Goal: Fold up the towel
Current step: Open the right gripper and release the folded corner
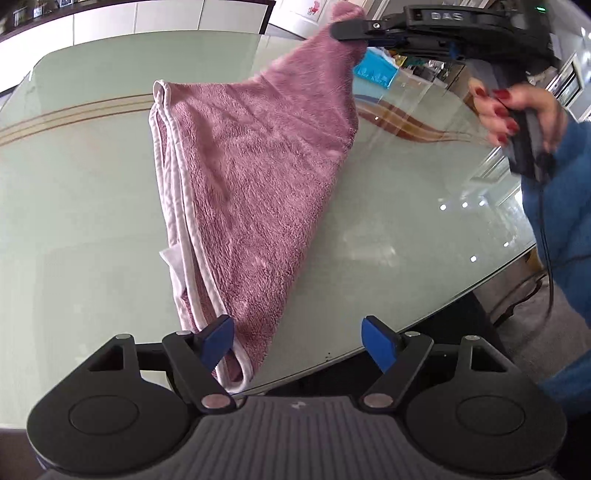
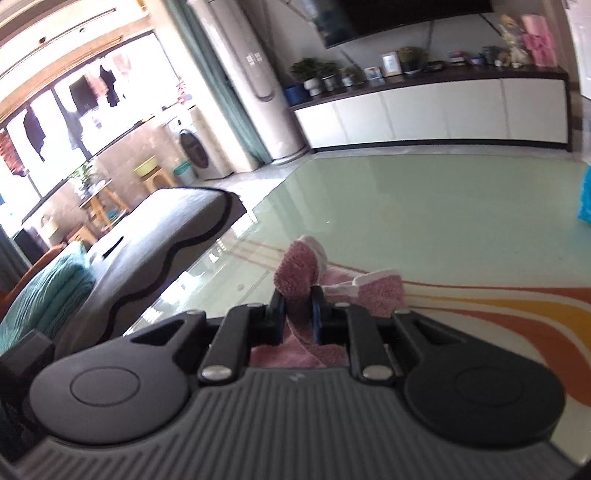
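A pink towel (image 1: 255, 177) with a pale trim hangs folded above the pale green glass table (image 1: 74, 221). Its top corner is pinched by my right gripper (image 1: 351, 31), held high at the upper right by a hand (image 1: 517, 114) with red nails. In the right wrist view that gripper (image 2: 299, 317) is shut on a bunch of the towel (image 2: 301, 273). The towel's lower end droops past the left blue pad (image 1: 218, 341) of my left gripper (image 1: 299, 345). That gripper stands open and grips nothing.
A turquoise pack (image 1: 376, 72) lies on the far part of the table; it shows as (image 2: 585, 195) in the right wrist view. The table's rounded edge (image 1: 424, 314) runs close in front. A blue sleeve (image 1: 565, 206) is at the right. A grey sofa (image 2: 147, 236) stands beside the table.
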The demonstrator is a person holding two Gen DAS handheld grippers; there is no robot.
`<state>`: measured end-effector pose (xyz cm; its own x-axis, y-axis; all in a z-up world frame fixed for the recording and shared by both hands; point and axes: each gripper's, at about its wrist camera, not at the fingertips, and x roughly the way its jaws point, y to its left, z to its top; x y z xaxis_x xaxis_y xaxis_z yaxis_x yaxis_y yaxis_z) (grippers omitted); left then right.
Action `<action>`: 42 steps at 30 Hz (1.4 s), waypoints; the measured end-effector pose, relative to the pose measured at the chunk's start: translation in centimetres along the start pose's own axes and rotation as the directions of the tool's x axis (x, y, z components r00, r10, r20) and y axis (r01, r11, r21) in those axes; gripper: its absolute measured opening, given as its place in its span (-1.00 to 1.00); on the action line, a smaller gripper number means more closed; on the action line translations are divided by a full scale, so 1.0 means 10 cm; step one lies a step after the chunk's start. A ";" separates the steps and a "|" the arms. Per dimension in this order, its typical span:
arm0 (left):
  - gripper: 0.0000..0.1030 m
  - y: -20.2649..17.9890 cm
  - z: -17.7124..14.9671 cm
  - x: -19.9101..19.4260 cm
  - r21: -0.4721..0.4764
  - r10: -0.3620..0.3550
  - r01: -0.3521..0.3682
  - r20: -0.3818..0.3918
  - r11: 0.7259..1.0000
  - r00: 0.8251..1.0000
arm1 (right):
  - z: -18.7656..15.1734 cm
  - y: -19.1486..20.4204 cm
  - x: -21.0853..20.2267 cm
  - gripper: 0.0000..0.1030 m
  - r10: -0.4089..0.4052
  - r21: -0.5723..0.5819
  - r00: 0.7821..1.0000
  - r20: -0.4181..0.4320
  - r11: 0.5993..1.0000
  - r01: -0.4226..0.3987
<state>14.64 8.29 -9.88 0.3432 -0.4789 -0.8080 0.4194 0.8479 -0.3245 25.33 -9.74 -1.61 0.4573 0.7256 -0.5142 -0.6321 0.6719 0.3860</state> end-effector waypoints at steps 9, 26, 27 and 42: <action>0.57 0.11 -0.07 0.00 -0.021 -0.061 0.063 0.065 0.998 0.996 | -0.52 0.94 0.55 -0.73 0.162 -0.126 0.952 -0.259 0.972 -0.199; 0.60 0.32 -0.32 -0.39 -0.048 0.002 0.002 0.086 0.999 0.996 | -0.82 1.05 0.74 -0.70 0.116 -0.169 0.919 -0.376 0.967 -0.192; 0.60 0.32 -0.32 -0.41 -0.050 0.004 0.001 0.090 0.999 0.996 | -0.84 1.06 0.76 -0.69 0.113 -0.176 0.919 -0.377 0.966 -0.191; 0.65 -0.07 -0.10 -0.74 0.093 0.070 -0.080 0.105 0.993 0.992 | -0.75 0.97 0.27 0.21 0.201 -0.181 0.947 -0.250 0.951 -0.250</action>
<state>11.00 11.47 -4.18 0.4582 -0.4397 -0.7725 0.4666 0.8587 -0.2120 15.75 -2.39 -5.02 0.1497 0.7852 -0.6009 -0.8285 0.4313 0.3571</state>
